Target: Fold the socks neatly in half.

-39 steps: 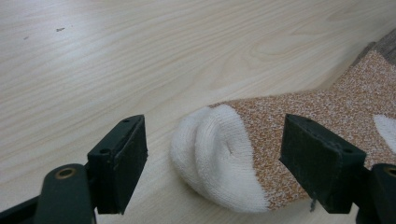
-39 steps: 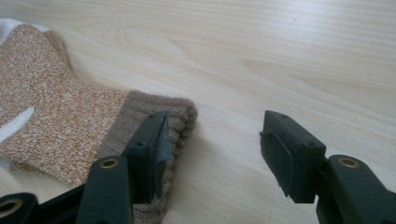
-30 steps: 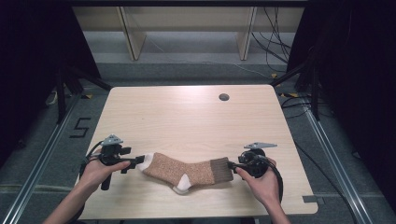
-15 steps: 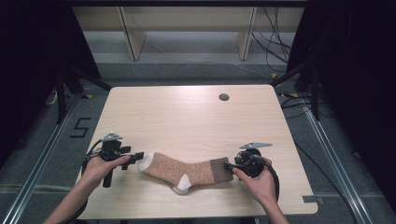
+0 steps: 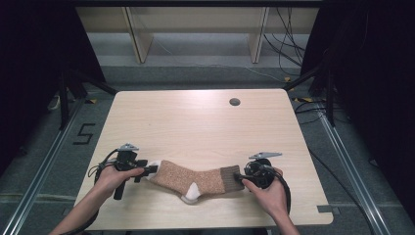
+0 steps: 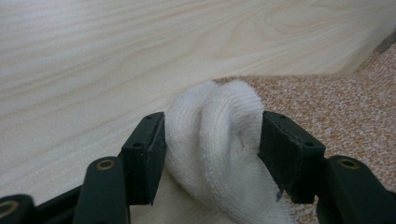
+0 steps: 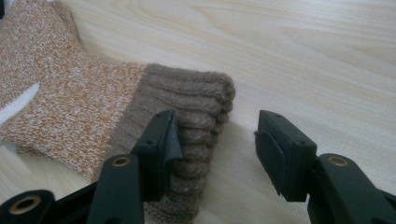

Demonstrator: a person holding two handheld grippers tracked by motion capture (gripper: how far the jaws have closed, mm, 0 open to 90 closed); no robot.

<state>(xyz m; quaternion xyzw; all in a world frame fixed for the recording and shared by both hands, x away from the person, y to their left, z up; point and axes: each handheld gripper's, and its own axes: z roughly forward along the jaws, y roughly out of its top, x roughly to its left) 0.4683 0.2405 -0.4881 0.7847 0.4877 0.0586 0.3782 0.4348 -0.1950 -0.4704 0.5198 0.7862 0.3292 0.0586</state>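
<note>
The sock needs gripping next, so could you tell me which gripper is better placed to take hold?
Left. The left gripper has the sock's white toe squarely between its fingers, which have just been closing. The right gripper straddles only the brown cuff's edge, mostly over bare table.

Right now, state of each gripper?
Left gripper: has been closing on the sock's white toe.
Right gripper: open, closing slightly at the sock's brown cuff.

Sock (image 5: pixel 195 178) on wooden table (image 5: pixel 195 122)
</note>
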